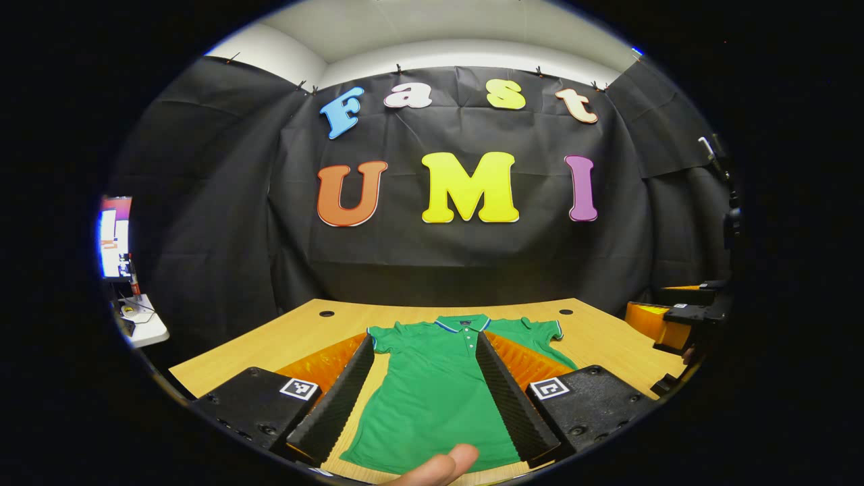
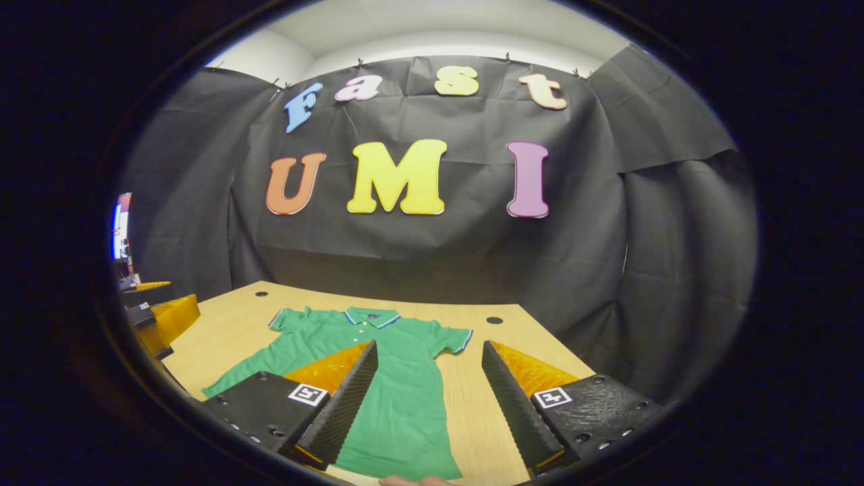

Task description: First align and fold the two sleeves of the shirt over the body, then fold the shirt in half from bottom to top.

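Left gripper view: the left gripper hangs above the table, its two fingers spread wide with nothing between them but air; a fingertip of the person shows at the bottom edge.
Right gripper view: the right gripper is likewise held above the table, fingers wide apart and gripping nothing.
Shirt, position: a green polo shirt lies flat on the wooden table, collar toward the black cloth wall, hem toward the person.
Shirt, state: both short sleeves lie spread out to the sides, unfolded; the body is at full length; the collar and sleeve cuffs carry a light trim.
Shirt seen from the right: the shirt body runs between and under the line of the right gripper's fingers, nearer its left finger.
Other gripper: the right gripper also appears at the right edge of the left gripper view, well apart from the shirt; the left gripper appears at the left edge of the right gripper view.
Table: two dark round holes sit near its far edge.
Surroundings: a lit screen stands at far left beside a small white shelf.
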